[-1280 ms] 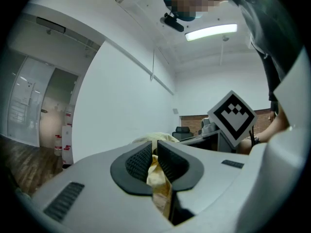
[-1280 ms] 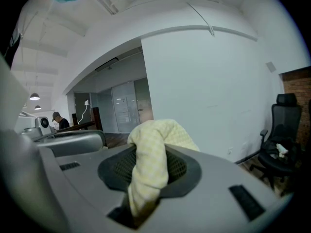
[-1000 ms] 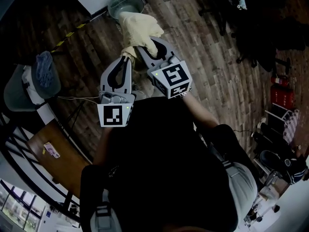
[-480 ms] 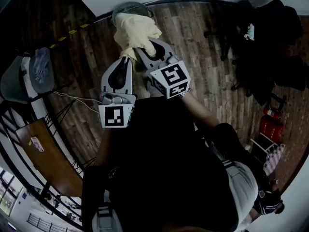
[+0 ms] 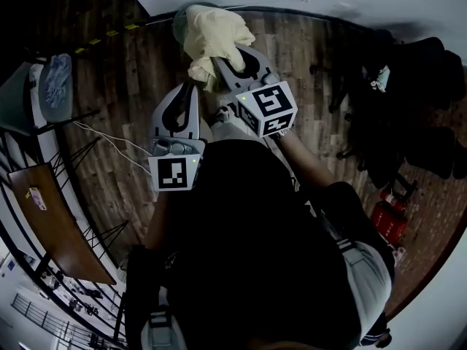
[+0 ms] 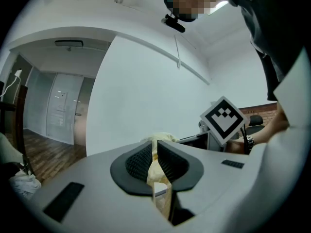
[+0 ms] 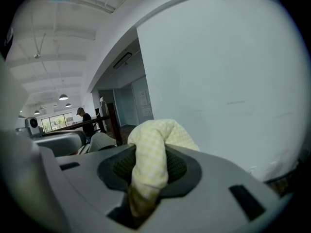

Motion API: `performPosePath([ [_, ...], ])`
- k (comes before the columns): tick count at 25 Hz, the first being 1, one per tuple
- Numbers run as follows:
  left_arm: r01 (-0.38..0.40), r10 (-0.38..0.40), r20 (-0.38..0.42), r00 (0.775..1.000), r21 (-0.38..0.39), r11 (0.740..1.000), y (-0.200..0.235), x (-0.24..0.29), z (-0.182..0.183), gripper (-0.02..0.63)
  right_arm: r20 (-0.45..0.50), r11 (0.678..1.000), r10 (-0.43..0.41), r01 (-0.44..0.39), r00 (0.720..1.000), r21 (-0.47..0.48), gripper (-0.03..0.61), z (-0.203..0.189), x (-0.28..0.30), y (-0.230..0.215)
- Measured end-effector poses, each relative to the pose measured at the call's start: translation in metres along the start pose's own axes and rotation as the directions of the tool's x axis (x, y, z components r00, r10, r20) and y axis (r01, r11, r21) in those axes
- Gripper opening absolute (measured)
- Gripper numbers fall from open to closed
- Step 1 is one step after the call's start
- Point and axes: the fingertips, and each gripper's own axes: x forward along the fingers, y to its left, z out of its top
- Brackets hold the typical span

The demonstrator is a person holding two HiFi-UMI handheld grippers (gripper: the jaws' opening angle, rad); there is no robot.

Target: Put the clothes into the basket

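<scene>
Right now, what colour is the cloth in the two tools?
The crumpled cloth is pale yellow with a fine check; the right gripper view shows it best.

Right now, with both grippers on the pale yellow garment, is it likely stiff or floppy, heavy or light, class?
Probably floppy: the pale yellow garment bunches and droops over the right gripper. Likely light for its size: a thin pinch in the left gripper helps carry it. It seems unlikely to slip, since both sets of jaws are clamped on the fabric.

The cloth (image 7: 163, 130) is soft, matt, fine-checked woven fabric. The left tongs (image 6: 155, 145) and right tongs (image 7: 150, 148) are smooth matt grey plastic with dark ribbed pads (image 6: 139, 162). The floor (image 5: 321, 79), upper right, is grainy wood planks.
</scene>
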Motion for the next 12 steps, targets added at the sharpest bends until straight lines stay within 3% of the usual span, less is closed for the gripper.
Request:
performPosePath([
  [6,-0.04,0.04,-0.015,0.999,-0.032,0.999,0.025,0.03,-0.009,0.041,-0.013,1.0,-0.013,0.013,1.0,-0.018,0.112,0.014,0.033,-0.034],
  [12,-0.003,0.002,-0.009,1.0,-0.055,0.998,0.057,0.076,-0.011,0.04,-0.029,0.998,-0.053,0.052,0.998,-0.039,0.112,0.03,0.073,-0.057],
])
